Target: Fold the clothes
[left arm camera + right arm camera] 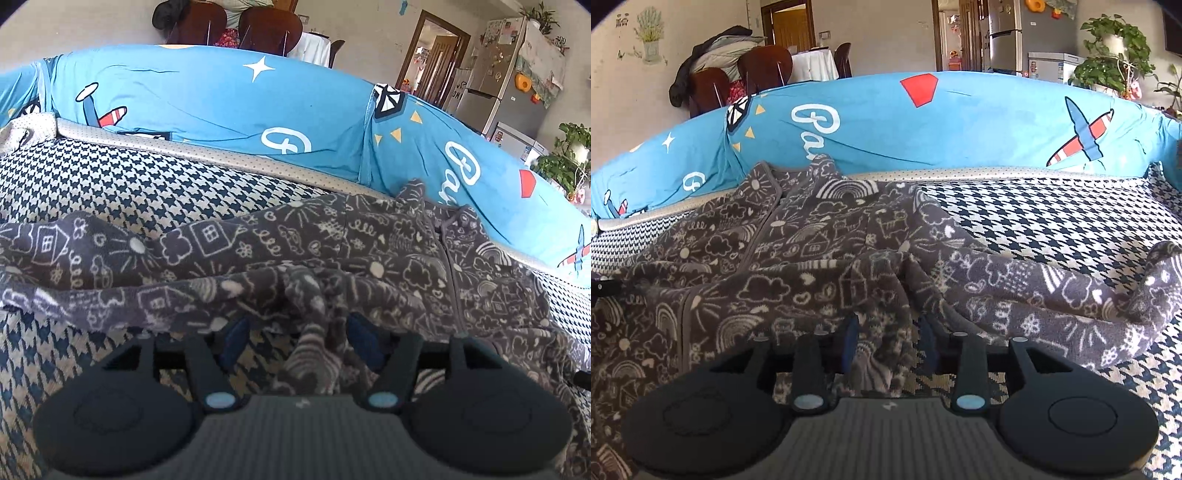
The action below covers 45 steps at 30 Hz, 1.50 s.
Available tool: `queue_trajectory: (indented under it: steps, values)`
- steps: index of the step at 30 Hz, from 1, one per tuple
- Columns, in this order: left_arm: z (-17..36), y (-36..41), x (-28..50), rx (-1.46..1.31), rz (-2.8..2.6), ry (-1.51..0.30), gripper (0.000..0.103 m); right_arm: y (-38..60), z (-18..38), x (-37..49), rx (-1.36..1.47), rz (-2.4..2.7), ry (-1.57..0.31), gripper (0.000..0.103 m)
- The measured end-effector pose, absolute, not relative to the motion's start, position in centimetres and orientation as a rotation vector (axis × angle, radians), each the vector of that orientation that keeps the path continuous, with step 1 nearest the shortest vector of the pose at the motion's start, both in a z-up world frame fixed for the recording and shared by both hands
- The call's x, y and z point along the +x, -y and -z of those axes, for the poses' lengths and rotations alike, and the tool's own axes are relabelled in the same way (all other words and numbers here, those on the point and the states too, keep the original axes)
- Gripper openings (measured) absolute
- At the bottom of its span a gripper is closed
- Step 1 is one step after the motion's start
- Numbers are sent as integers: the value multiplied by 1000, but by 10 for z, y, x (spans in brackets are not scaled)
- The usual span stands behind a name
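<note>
Living room, sofa seat under a houndstooth cover, navy and cream, coarse in weave, edged at the back with a pale dotted band.

Spread across that cover, directly ahead of both tools: one fleece garment, charcoal grey, soft and nappy, printed with white doodles of houses, clouds, suns and rainbows. Zipped down the front, rumpled into long ridges, a sleeve trailing off to the far right of the right-hand tool.

Left gripper: jaws parted, blue pads set wide, a bunched fold of fleece standing between them, clear of the pad on the left side. Right gripper: jaws parted too, though narrower, a gathered tuck of the same fleece filling most of the gap, not visibly squeezed.

Beyond the garment, rising behind the seat: a backrest wrapped in a blue sheet, smooth cotton with stars, planes and white lettering.

Farther off, over that backrest: two brown chair backs, one table with a white cloth, one silver fridge, leafy potted plants.
</note>
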State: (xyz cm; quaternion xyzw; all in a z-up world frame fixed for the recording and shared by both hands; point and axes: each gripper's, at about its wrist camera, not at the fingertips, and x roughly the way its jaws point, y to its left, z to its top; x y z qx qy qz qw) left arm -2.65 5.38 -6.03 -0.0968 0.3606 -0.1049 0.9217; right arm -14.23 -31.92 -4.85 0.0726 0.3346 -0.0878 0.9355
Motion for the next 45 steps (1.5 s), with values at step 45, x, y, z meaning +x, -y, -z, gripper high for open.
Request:
queue_trajectory:
  steps: [45]
  values:
    - [89,-85,-148,-66,155,-848,73,292,81,-283,286,511,-788,69]
